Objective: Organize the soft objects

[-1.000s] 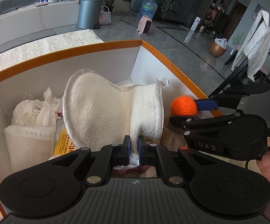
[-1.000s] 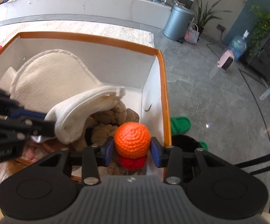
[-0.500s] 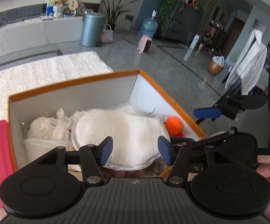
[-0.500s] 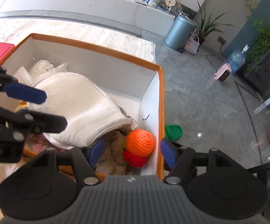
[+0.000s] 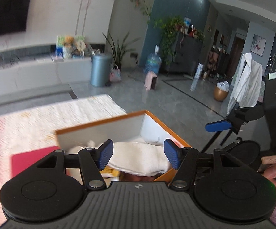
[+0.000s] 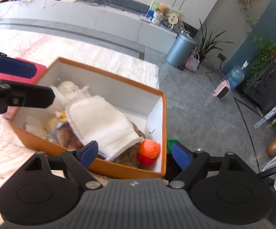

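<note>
One white mitt (image 6: pixel 101 122) lengthwise in box (image 6: pixel 163 126), cuff probably toward orange ball (image 6: pixel 149 148).

a grey-blue bin (image 6: pixel 180 49) is standing on the tiled floor beside a woven basket (image 6: pixel 192 62). a water jug (image 6: pixel 235 77) is sitting behind a pink heater (image 6: pixel 222 91). a white coat (image 5: pixel 245 82) is hanging.

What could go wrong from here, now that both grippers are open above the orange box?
1. The white towel mitt lies loosely on top of the pile in the orange box; it may slide or unfold.
2. The orange crochet ball sits in the corner by the wall, partly under the mitt's edge, so it could get buried.
3. The left gripper and right gripper, jaws just opened and empty, hang close together and could collide.
</note>
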Demonstrator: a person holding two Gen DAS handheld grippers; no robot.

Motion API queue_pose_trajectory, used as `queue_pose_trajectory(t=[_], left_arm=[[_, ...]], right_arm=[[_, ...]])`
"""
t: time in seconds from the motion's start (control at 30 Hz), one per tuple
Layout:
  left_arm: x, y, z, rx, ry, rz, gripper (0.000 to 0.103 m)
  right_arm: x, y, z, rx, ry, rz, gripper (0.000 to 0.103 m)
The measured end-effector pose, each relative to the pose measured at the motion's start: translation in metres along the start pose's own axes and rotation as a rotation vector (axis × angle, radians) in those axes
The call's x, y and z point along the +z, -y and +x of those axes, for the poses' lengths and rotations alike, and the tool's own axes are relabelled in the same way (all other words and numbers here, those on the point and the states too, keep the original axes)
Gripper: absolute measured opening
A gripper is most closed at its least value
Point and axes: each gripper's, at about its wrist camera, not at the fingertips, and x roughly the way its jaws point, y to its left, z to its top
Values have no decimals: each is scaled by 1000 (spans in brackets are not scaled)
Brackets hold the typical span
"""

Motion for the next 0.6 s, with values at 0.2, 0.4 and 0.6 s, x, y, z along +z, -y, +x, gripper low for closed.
queue_pose_trajectory(t=[0.2, 0.4, 0.6], left_arm=[[-18, -9, -41, 127, 105, 54, 72], [-30, -15, -77, 236, 211, 66, 71], [-47, -22, -104, 319, 290, 88, 74]], right_arm=[[-10, -27, -43, 45, 121, 101, 90], [-24, -57, -73, 93, 218, 242, 93], [-36, -84, -90, 113, 297, 351, 98]])
